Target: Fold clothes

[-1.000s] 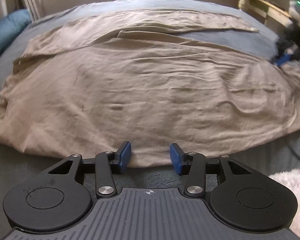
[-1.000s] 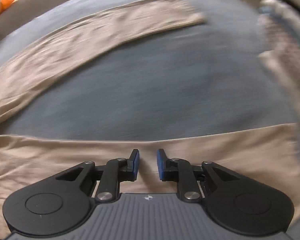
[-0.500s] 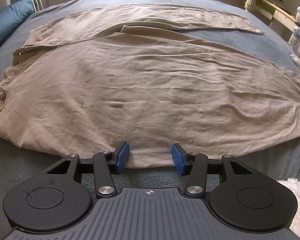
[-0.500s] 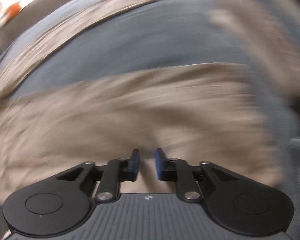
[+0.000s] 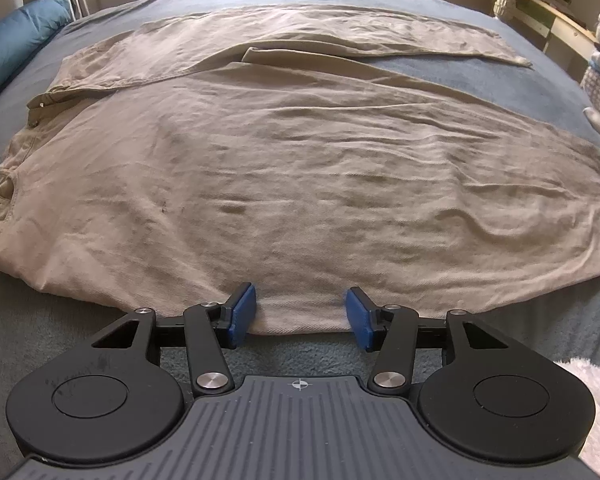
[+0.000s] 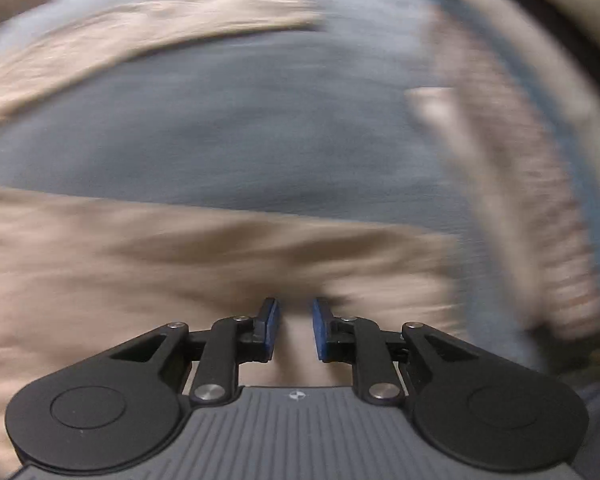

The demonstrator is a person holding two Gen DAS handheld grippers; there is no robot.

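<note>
Two claws we are holding over tan trousers (image 5: 284, 168) on the bed (image 5: 460, 76): left claw (image 5: 300, 312) opening, half-wide, straddling the hem; right claw (image 6: 294, 326) narrowly parted, gripping nothing.

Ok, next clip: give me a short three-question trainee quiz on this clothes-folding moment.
1. True or false: the beige trousers lie spread on a blue bedspread.
2. Multiple choice: in the left wrist view, the left gripper is (A) clamped on a sock, (B) open with the near edge of the trousers between its pads, (C) holding a hanger.
3. Short answer: which view is blurred, and what cloth lies under the right gripper there?

Key: 1 true. 2 B. 3 The right wrist view; the beige trousers, with a narrow gap between its pads, and it is unclear whether cloth is pinched.
</note>
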